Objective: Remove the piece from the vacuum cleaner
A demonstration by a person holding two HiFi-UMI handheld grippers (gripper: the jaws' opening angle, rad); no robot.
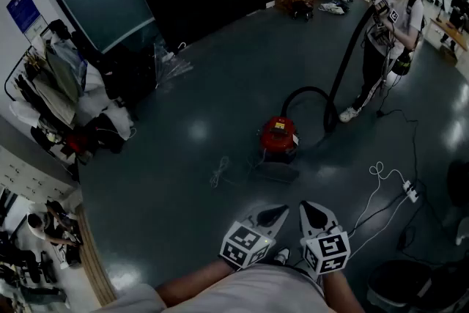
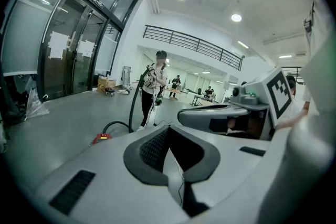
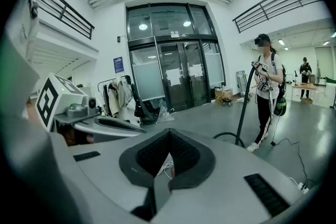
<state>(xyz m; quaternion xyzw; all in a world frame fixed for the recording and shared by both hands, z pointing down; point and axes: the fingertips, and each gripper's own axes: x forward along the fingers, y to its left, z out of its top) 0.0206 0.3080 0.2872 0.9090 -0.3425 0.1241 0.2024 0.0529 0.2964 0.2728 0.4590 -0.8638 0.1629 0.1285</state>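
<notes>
Hovering low in frame — left claw (image 1: 281,211), right claw (image 1: 306,208) both clenched, empty (side by side); red vacuum cleaner (image 1: 279,135) mid-frame on floor (image 1: 183,179), well apart.

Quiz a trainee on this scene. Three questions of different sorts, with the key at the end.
1. True or false: the red vacuum cleaner stands on the floor, ahead of both grippers and untouched by them.
2. Who holds the far end of the black hose? A) nobody, it lies flat; B) a standing person; C) it hangs on a coat rack.
3. Fill in: the jaws of the left gripper and the right gripper are ____, with nothing between them.
Key: 1 true; 2 B; 3 shut.
</notes>
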